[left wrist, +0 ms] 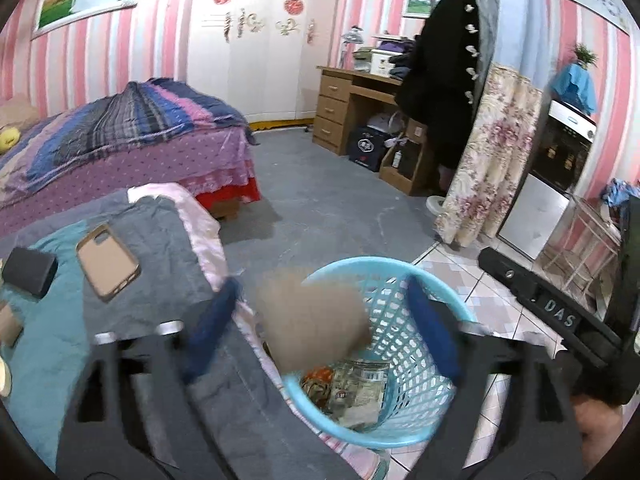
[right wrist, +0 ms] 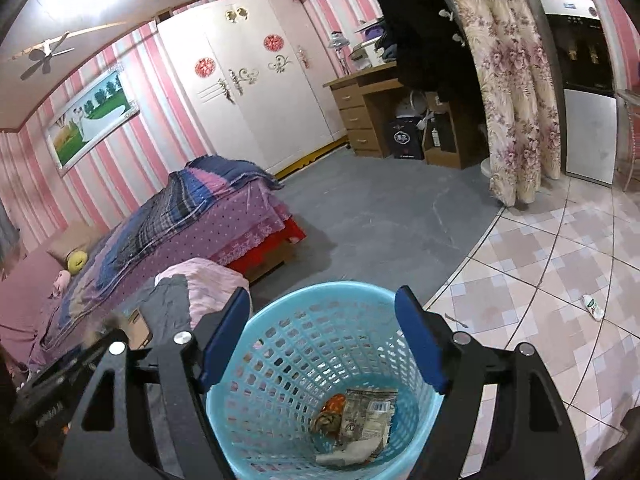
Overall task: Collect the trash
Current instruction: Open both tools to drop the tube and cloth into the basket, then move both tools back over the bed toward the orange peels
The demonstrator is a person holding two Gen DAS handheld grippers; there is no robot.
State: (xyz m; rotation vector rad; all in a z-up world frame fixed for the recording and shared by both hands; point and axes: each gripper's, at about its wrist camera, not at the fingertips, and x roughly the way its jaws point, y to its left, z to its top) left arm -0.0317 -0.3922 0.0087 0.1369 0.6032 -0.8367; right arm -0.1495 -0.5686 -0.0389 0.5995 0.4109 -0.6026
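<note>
One blurry tan piece of trash (left wrist: pixel 312 320), flat like cardboard, hangs in mid-air between the blue pads of the left gripper (left wrist: pixel 324 332), touching neither pad. Those jaws are spread wide apart. It sits just over the rim of the light blue plastic basket (left wrist: pixel 404 360), toward the basket's 9 o'clock edge in the left wrist view.

The basket is one lattice-walled bin on the floor, right against the bedding at its 9 o'clock. At its bottom lie a few crumpled wrappers (right wrist: pixel 360 420): one orange, one silvery with a barcode, one whitish; beyond that I can't count them.

The right gripper (right wrist: pixel 320 344) hovers over the same basket, jaws apart, nothing between them.

On the grey-and-teal bedding (left wrist: pixel 160 240) at 9 o'clock from the basket: one tan phone case (left wrist: pixel 107 262) and one dark box (left wrist: pixel 29 271). One small white bottle (right wrist: pixel 593 307) lies on the tiled floor (right wrist: pixel 540 280) at about 3 o'clock in the right wrist view, well apart from the basket.
</note>
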